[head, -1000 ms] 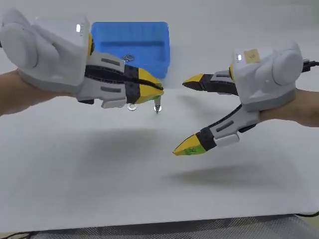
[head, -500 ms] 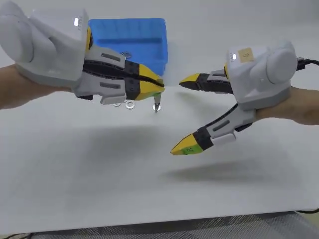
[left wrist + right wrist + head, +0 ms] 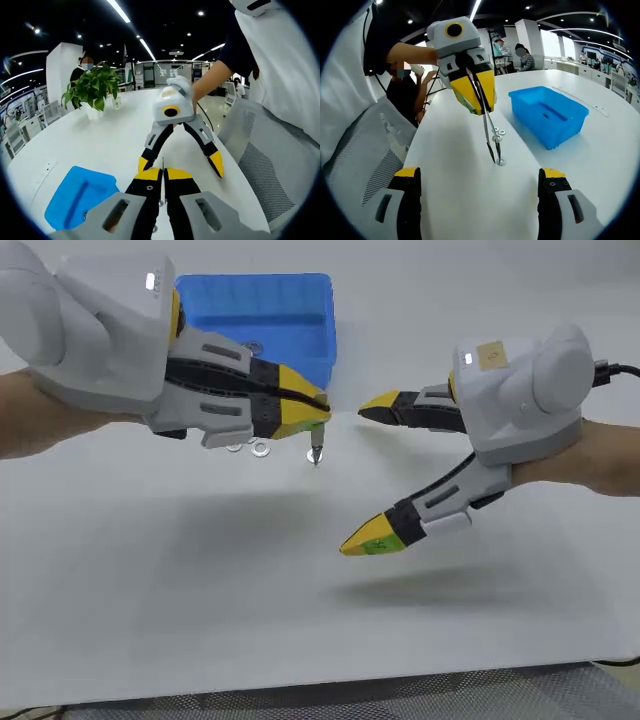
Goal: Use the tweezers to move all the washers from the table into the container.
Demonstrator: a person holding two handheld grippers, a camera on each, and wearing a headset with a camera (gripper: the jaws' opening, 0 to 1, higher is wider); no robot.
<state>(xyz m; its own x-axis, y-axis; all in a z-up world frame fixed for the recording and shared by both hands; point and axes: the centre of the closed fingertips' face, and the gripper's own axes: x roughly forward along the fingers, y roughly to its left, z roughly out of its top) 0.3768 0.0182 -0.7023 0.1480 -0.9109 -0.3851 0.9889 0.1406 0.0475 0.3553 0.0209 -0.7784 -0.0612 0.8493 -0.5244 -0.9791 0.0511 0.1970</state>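
The white table (image 3: 200,590) runs bare along its near edge in the head view. Nearest over it is the right gripper (image 3: 357,478), held above the surface on the right. Its 2 jaws are spread wide with nothing between them, the lower yellow tip closest to the person and the upper tip pointing left.

Just beyond and to the left, the left gripper (image 3: 322,412) has its 2 jaws pressed together on the tweezers (image 3: 489,125), which hang down from the yellow tips toward the table. In the right gripper view the tweezers' points come down at 1 washer (image 3: 500,162) lying flat on the table. Whether they pinch it or only touch it cannot be told.

A little farther back, under the left gripper, a small cluster of washers (image 3: 497,134) lies on the table, apart from the tweezers' points.

Farthest is the blue container (image 3: 255,320), an open rectangular tub standing on the table behind the left gripper. 1 washer lies on its floor.
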